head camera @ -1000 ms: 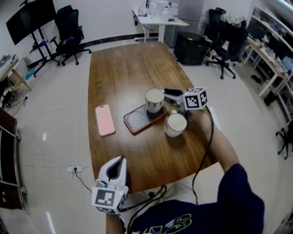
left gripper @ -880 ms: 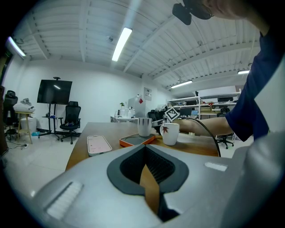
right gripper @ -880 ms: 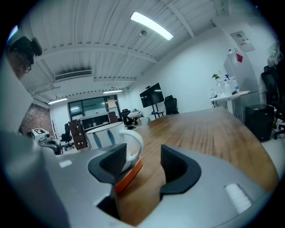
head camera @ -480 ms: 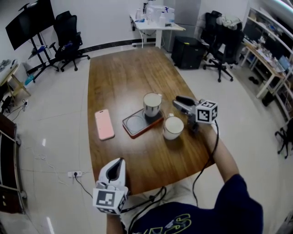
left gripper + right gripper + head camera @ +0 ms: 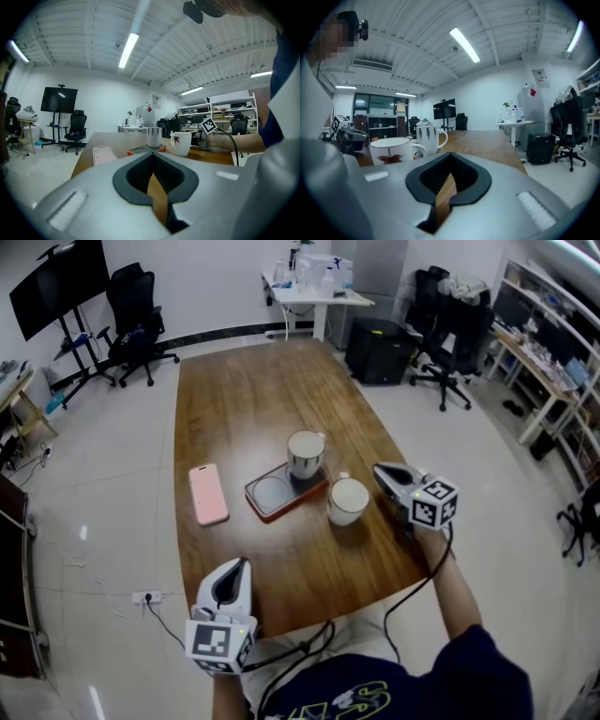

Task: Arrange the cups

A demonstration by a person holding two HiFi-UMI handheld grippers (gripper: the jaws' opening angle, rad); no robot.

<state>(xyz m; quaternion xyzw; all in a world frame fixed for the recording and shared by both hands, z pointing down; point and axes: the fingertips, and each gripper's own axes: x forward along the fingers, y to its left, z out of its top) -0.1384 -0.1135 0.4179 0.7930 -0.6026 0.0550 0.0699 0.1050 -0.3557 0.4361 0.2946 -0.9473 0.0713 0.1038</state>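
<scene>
- Head view: the right gripper [image 5: 384, 472] sits just right of the white cup [image 5: 348, 500], not touching it, near the table's [image 5: 244, 399] right edge.
- Its jaws have just been closing and now meet with nothing between them.
- A patterned cup [image 5: 306, 454] stands on the right end of an orange tray [image 5: 267, 495], just beside the white cup.
- The left gripper [image 5: 239, 566], jaws together and empty, hangs at the table's near edge, well apart from both cups.
</scene>
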